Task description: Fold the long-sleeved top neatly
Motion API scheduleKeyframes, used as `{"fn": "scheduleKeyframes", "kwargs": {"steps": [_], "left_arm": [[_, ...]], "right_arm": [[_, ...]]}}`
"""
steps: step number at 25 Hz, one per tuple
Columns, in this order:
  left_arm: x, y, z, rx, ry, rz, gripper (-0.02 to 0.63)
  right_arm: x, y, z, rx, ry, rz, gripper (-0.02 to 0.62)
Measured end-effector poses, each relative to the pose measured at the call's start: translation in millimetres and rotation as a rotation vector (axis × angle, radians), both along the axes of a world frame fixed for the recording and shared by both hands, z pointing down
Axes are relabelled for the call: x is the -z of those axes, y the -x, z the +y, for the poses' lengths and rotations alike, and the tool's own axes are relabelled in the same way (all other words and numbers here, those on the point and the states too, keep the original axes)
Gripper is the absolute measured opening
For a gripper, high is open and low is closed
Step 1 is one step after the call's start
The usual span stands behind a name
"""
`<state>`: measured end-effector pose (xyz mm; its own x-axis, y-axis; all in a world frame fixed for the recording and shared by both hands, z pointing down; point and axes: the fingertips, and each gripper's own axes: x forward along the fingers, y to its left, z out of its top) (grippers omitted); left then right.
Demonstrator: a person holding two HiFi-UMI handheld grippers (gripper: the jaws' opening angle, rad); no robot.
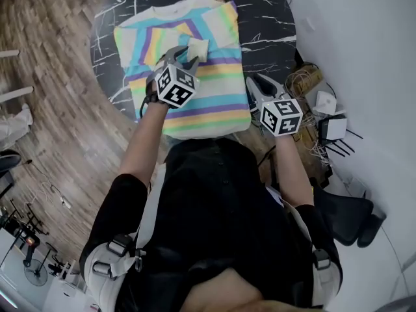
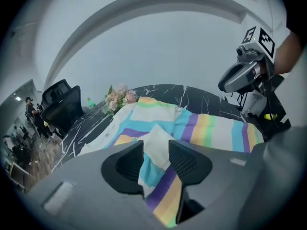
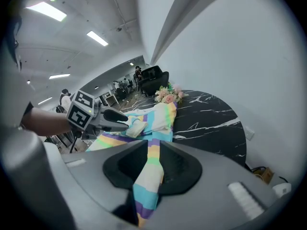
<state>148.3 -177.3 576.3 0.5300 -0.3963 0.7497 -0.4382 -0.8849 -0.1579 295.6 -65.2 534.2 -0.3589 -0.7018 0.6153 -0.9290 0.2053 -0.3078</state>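
Your right hand-held gripper [image 3: 153,150] clamps the edge of the striped top [image 1: 214,103]; your left hand-held gripper [image 2: 156,150], released, straddles a cuff [image 1: 198,48].

Both arms stretched forward, forearms bare, elbows slightly bent. Left gripper [image 1: 186,56] further out, angled down; jaws apart, fold of striped top [image 1: 208,103] lying loose between them. Right gripper [image 1: 253,83] nearer body, off to right, angled down; jaws pinched on edge of same top. Marker cubes face up.
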Motion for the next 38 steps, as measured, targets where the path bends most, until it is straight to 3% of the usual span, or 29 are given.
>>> {"fn": "scheduleKeyframes", "kwargs": {"steps": [9,14,18,21,28,33,38], "left_arm": [[-8.8,7.7,0.4,0.057,0.058,0.029,0.17],[0.4,29.9,8.8,0.143,0.042,0.043,0.17],[10.6,71.3,32.1,0.288,0.06,0.102,0.17],[13.7,116.8,60.5,0.378,0.075,0.093,0.17],[22.0,210.3,130.0,0.55,0.107,0.182,0.17],[1.1,261.1,195.3,0.577,0.192,0.199,0.199],[-31.3,276.2,237.4,0.548,0.307,0.225,0.206]], "right_arm": [[-5.1,-6.5,2.8,-0.008,0.012,0.001,0.084],[-9.5,2.6,-1.7,0.059,0.007,-0.006,0.086],[-16.2,10.0,2.9,0.148,0.011,0.02,0.086],[-21.7,10.4,15.0,0.181,0.026,0.05,0.089],[-28.6,13.9,58.3,0.106,0.041,0.054,0.094],[-31.6,38.7,103.9,0.065,0.059,0.088,0.1],[-33.4,63.6,132.4,0.045,0.056,0.134,0.104]]}}
